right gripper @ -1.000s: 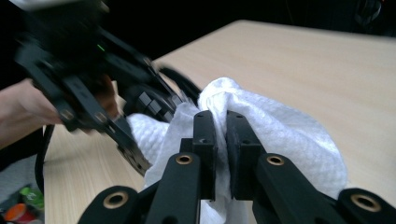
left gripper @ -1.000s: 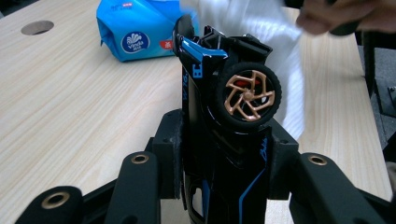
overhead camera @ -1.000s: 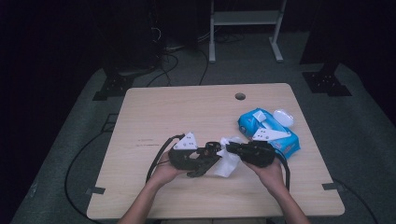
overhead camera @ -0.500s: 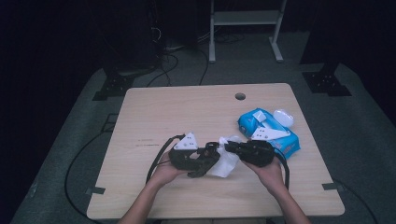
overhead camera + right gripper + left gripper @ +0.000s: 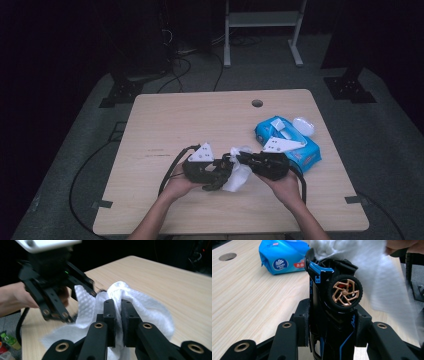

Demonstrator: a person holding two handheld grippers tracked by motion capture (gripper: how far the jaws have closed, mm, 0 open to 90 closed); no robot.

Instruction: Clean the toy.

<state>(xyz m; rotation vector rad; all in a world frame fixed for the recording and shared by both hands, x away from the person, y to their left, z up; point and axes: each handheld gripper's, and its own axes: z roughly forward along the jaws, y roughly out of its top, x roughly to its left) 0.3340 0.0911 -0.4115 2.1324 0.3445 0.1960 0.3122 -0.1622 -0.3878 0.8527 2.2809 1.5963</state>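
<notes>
Item under work: black-and-blue toy car (image 5: 332,302), centre of the left gripper view, standing nose-up with one bronze-spoked wheel (image 5: 344,293) facing the camera; in the high view it sits low-centre over the table.
Cleaning medium: white wet wipe (image 5: 140,307), draped over the car's upper end, at the upper right of the left gripper view.
Step in hand, as judged: wiping down the car body.
Good practice: hold the car steady, draw the wipe along the panels with light pressure, and keep the bunched cloth clear of the wheel spokes, where it may snag.
Left gripper (image 5: 212,175): jaws partly apart, clamped on the car's flanks.
Right gripper (image 5: 118,307): jaws together, pinching a fold of the wipe.
Supply: blue wipes packet (image 5: 290,142), right of centre in the high view, lid flap open.
Surface: wooden table (image 5: 200,120).
</notes>
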